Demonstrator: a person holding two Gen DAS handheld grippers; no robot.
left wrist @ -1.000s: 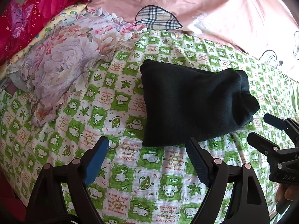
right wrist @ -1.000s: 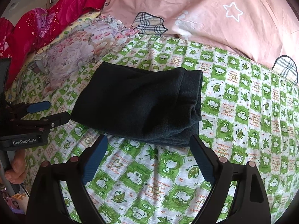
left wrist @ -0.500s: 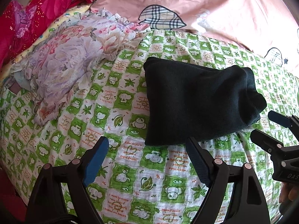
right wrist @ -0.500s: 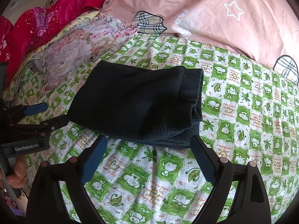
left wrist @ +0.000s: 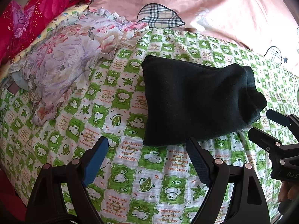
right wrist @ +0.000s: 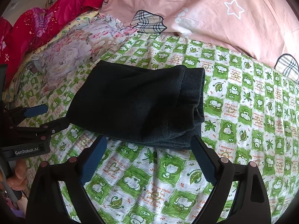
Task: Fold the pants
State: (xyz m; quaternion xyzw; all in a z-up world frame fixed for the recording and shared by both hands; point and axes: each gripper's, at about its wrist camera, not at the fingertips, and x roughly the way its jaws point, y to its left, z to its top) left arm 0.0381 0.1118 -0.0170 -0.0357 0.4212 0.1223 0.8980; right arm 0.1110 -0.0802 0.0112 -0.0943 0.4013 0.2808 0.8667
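Observation:
The black pants lie folded into a thick rectangle on the green-and-white checked sheet; they also show in the right wrist view. My left gripper is open and empty, just short of the pants' near left corner. My right gripper is open and empty, just short of the pants' near right edge. Each gripper shows in the other's view, the right one at the pants' right end, the left one at their left corner.
A crumpled floral cloth lies to the left of the pants. A pink quilt with plaid patches runs along the back. Red bedding is piled at the far left. Checked sheet stretches to the right.
Both grippers have drawn back a little from the folded pants and stayed open. The pants have not moved.

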